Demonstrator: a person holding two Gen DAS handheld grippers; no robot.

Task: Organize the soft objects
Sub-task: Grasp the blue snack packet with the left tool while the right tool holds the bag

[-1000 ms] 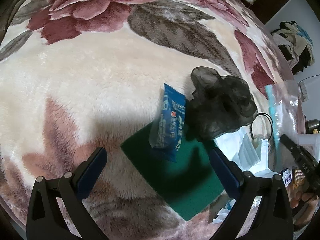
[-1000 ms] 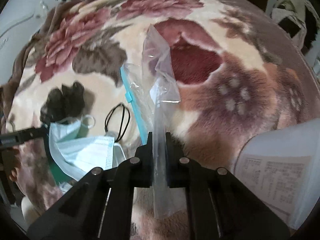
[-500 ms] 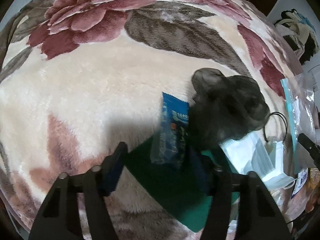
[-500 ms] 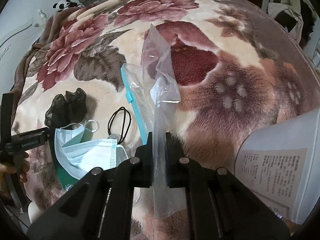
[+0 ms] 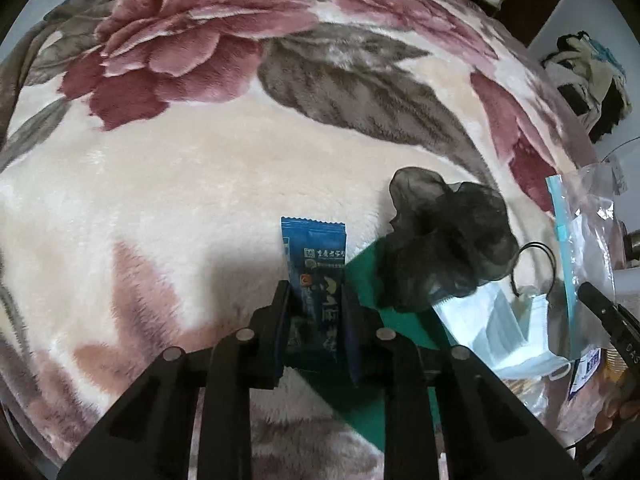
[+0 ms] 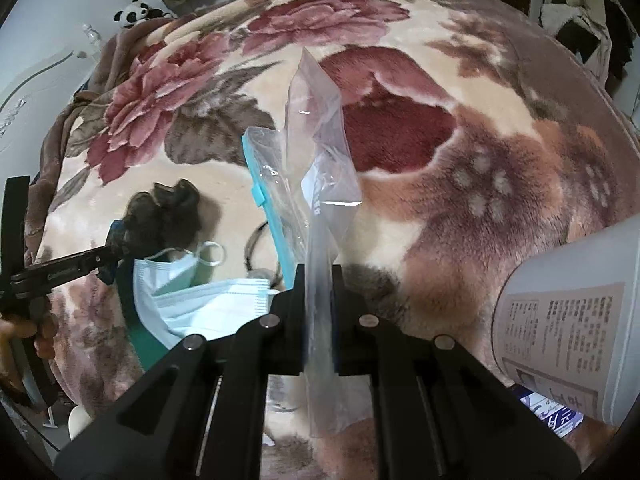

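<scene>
Left wrist view: the left gripper [image 5: 314, 312] points down at a flowered blanket [image 5: 168, 184]. Its jaws have just been closing, and they now pinch a blue sachet [image 5: 316, 276] by its long edges; the sachet runs from the 6 o'clock end between the fingers up toward 12 o'clock. A green cloth [image 5: 372, 356] lies flat beneath and to the 3 o'clock side of the sachet. A black mesh scrunchie [image 5: 448, 244] rests on the far corner of the cloth, at about 2 o'clock from the sachet. A pale blue face mask [image 5: 504, 328] lies at 4 o'clock from the scrunchie, overlapping the cloth edge. A black hair tie [image 5: 538, 258] sits just beyond the mask. A clear zip bag [image 5: 580, 248] with a teal strip stands at the 3 o'clock edge.

Right wrist view: the right gripper [image 6: 319, 280] has its jaws pressed together on the lower part of the clear zip bag [image 6: 316, 148], which rises toward 12 o'clock. The mask [image 6: 208, 304], hair tie [image 6: 256, 248] and scrunchie [image 6: 164, 216] lie at 9 o'clock from the bag, the scrunchie furthest out. The left gripper [image 6: 114, 254] reaches in from the 9 o'clock edge, with a hand [image 6: 28, 336] behind it. A white sheet with printed text [image 6: 560, 328] curls in at 4 o'clock.
</scene>
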